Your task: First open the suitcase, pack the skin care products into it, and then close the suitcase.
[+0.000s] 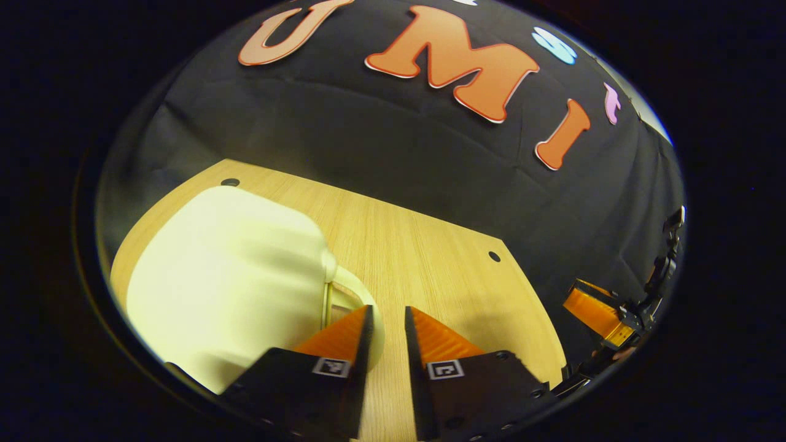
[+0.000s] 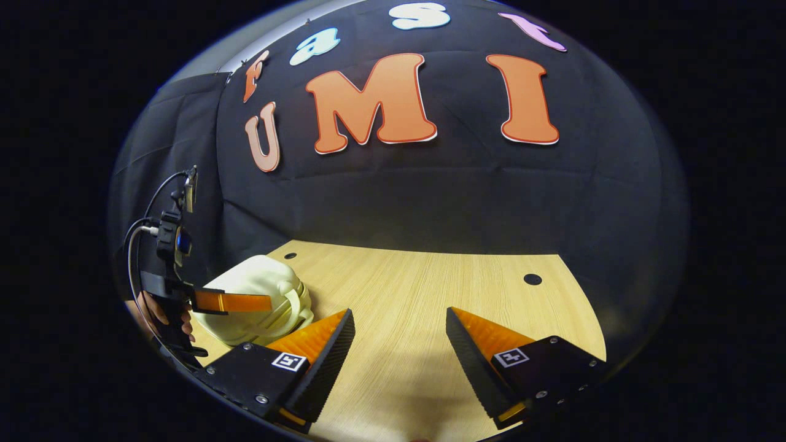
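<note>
A cream hard-shell suitcase (image 1: 227, 276) lies closed on the left of the wooden table (image 1: 430, 245), with its handle (image 1: 351, 287) facing my left gripper (image 1: 388, 322). That gripper hovers just right of the handle, its jaws a narrow gap apart with only table between them. In the right gripper view the suitcase (image 2: 258, 276) sits at the far left with the left gripper (image 2: 267, 302) in front of it, held by a hand (image 2: 156, 310). My right gripper (image 2: 399, 322) stands open over bare table (image 2: 430, 288), and it also appears far right in the left gripper view (image 1: 599, 316).
The table has small dark holes near its corners (image 1: 494, 256) (image 2: 532, 279). The black cloth wall (image 2: 430, 202) rises right behind the table's far edge. A cabled camera unit (image 2: 175, 236) rides on the left gripper.
</note>
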